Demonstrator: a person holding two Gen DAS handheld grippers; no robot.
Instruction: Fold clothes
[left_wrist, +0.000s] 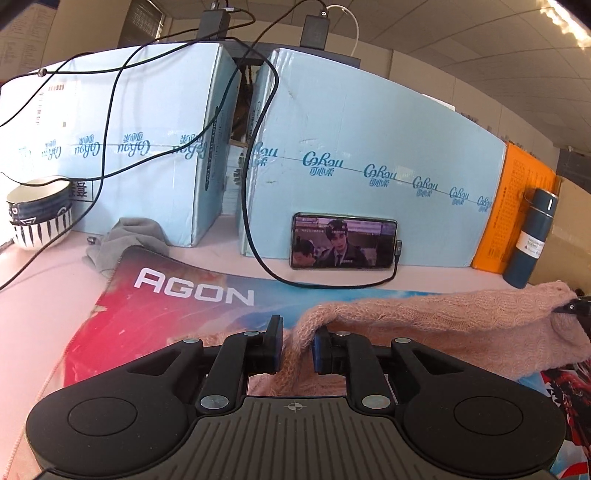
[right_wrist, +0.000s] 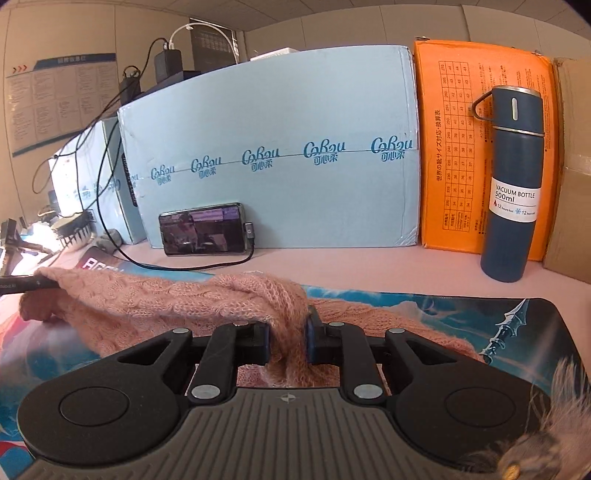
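Two handheld grippers lift a pink knitted sweater (right_wrist: 155, 299) by its edge above a printed desk mat (left_wrist: 155, 306); the fold looks barely begun.

The left gripper (left_wrist: 297, 345) pinches one bunch of the knit, the right gripper (right_wrist: 288, 341) pinches another, and the cloth stretches between them, its lower part still draped on the mat. No finished fold shows; laying the raised edge over seems to remain. Behind stand light blue boxes (right_wrist: 273, 125), a propped phone (left_wrist: 343, 242) with its cable (left_wrist: 332, 284), a dark blue flask (right_wrist: 513, 184), stacked bowls (left_wrist: 38, 214) and a grey rag (left_wrist: 129, 240), all clear of the cloth.
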